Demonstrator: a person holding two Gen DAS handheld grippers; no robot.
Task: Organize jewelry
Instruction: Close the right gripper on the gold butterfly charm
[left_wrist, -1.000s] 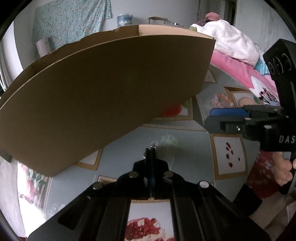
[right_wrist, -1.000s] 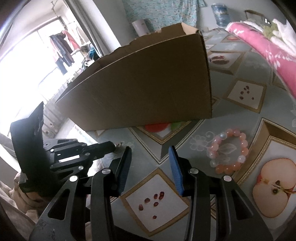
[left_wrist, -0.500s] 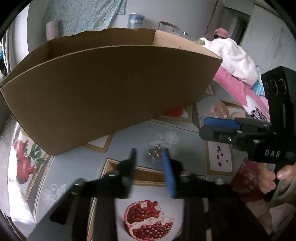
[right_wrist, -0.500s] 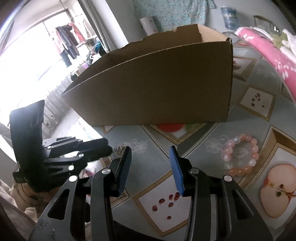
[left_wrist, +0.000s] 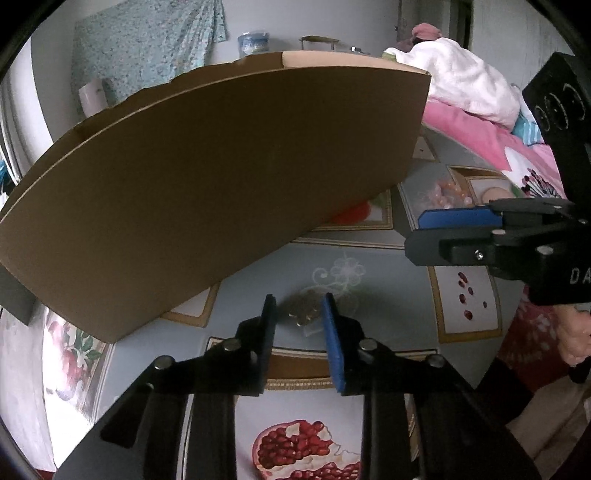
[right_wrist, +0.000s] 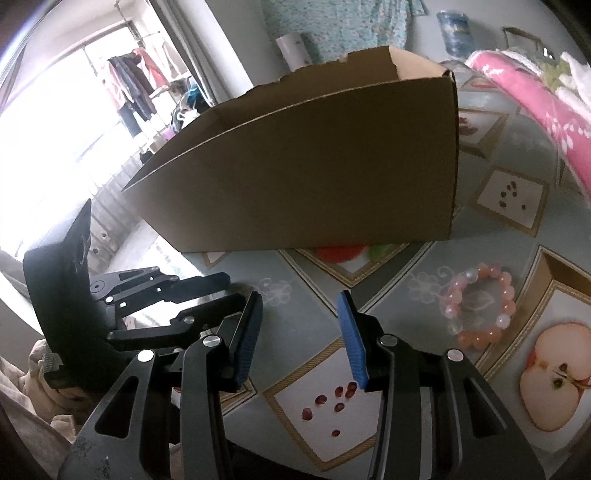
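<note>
Jaws of the left gripper (left_wrist: 298, 308) have just been closing around a small metal trinket (left_wrist: 303, 314), blurred on the fruit-print tablecloth (left_wrist: 373, 295); the pads do not yet press it. Such a flat little piece could slip out or get pushed along the cloth. Beyond stands the cardboard box (left_wrist: 221, 177); "DA" shows on the other tool.

Right gripper (right_wrist: 301, 332) hangs open and empty over the cloth, the pink bead bracelet (right_wrist: 480, 306) well to its right.

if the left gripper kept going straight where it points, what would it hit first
Probably the small metal trinket on the tablecloth: it lies blurred just ahead of the left gripper, between its open fingertips, before the box.
</note>
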